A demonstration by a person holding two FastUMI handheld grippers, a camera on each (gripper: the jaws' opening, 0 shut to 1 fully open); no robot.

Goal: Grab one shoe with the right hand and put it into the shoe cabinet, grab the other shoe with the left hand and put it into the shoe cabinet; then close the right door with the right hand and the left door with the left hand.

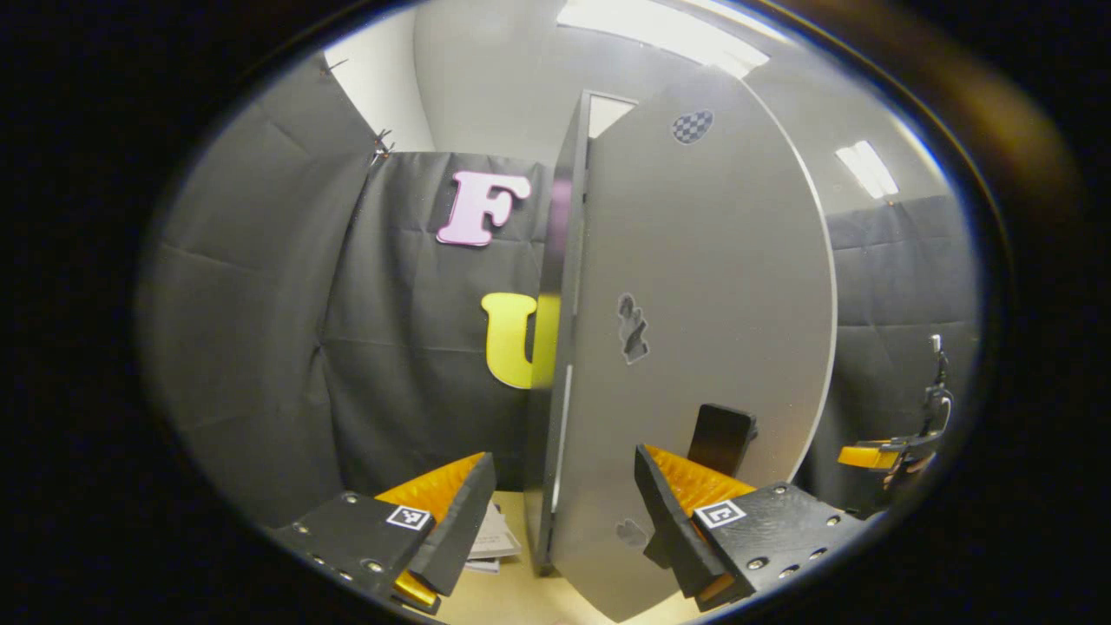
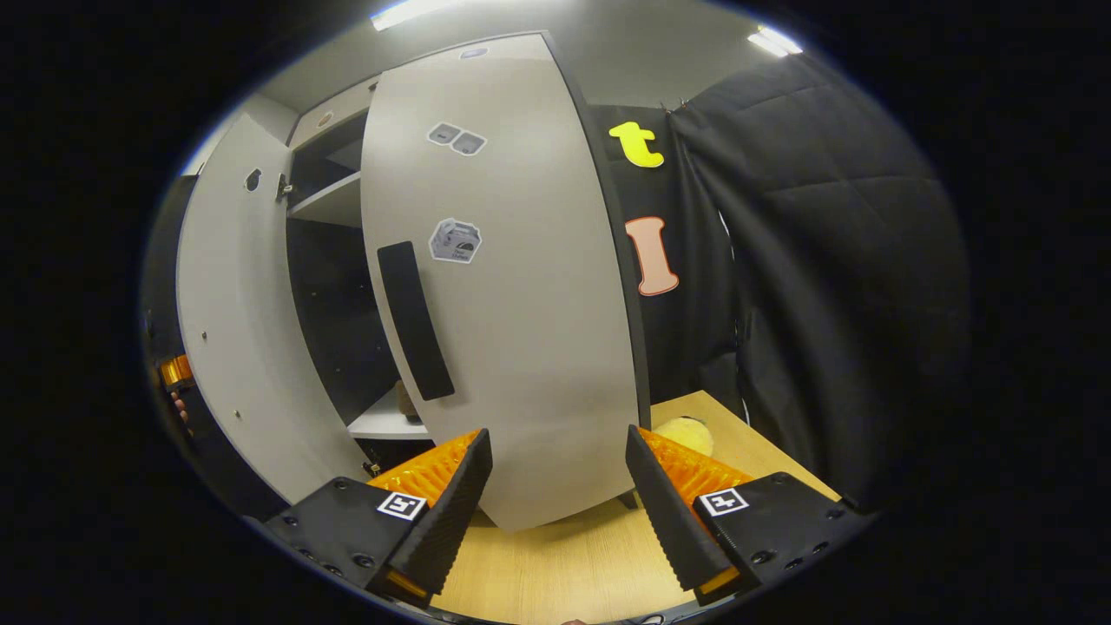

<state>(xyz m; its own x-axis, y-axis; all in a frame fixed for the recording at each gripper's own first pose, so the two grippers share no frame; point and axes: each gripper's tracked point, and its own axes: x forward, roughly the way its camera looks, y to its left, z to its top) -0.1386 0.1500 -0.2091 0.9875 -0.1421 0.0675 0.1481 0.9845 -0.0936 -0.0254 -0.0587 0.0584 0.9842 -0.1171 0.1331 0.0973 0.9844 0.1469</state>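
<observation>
In the left gripper view, my left gripper (image 1: 564, 456) is open, close in front of the outer face of the cabinet's left door (image 1: 694, 286), which has a black handle (image 1: 720, 438) low on it. My right gripper (image 2: 555, 434) is also open, its fingers flanking the bottom edge of the right door (image 2: 512, 304) without pressing on it. That door stands half shut and carries a long black handle (image 2: 415, 321). Between the doors the dark cabinet inside (image 2: 334, 295) shows pale shelves. A small brownish shape (image 2: 406, 401) sits on the lower shelf, mostly hidden by the door.
The left door's inner face (image 2: 234, 330) swings out wide at the left, with the other gripper (image 2: 174, 373) and a hand behind it. A yellow soft thing (image 2: 687, 432) lies on the wooden table (image 2: 564, 555). Papers (image 1: 495, 542) lie beside the cabinet. The right gripper (image 1: 903, 451) shows far right.
</observation>
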